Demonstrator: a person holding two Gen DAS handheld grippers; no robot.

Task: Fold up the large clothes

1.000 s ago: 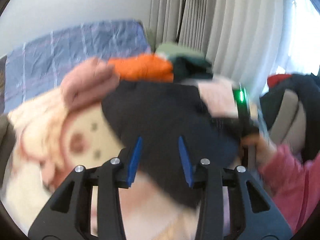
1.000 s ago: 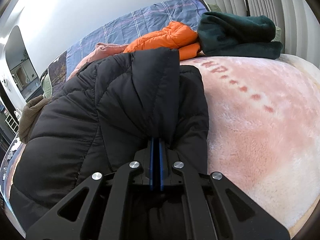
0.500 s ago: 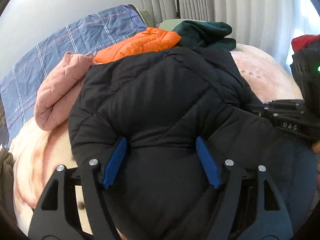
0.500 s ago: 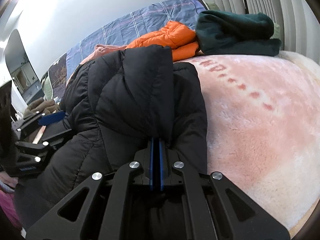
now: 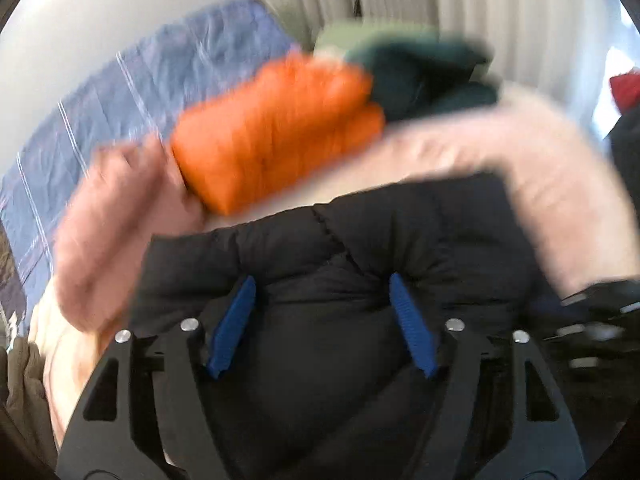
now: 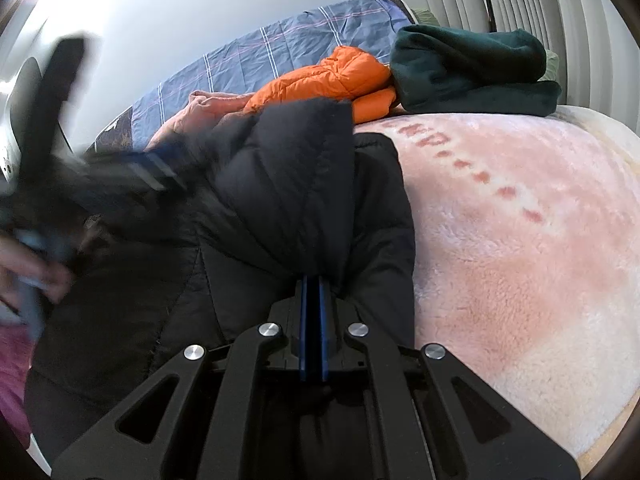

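Observation:
A black puffer jacket [image 6: 280, 184] lies on a pink fleece blanket [image 6: 520, 240] on the bed. My right gripper [image 6: 313, 280] is shut on a fold of the black jacket near its right edge. My left gripper [image 5: 322, 292] is open, its blue pads [image 5: 232, 324] spread wide around a bunched part of the same jacket [image 5: 360, 240]. The left wrist view is blurred by motion. In the right wrist view the left gripper [image 6: 156, 168] shows as a dark blur over the jacket's left side.
A folded orange puffer jacket [image 6: 332, 80], a dark green folded fleece [image 6: 468, 68] and a pink quilted garment [image 6: 204, 108] lie at the far end of the bed. A blue plaid cover [image 6: 280, 52] lies behind them. Curtains [image 5: 500, 20] hang at the back right.
My left gripper has moved quickly onto the jacket's left side and pushed forward into it, staying open. My right gripper has held its grip in place.

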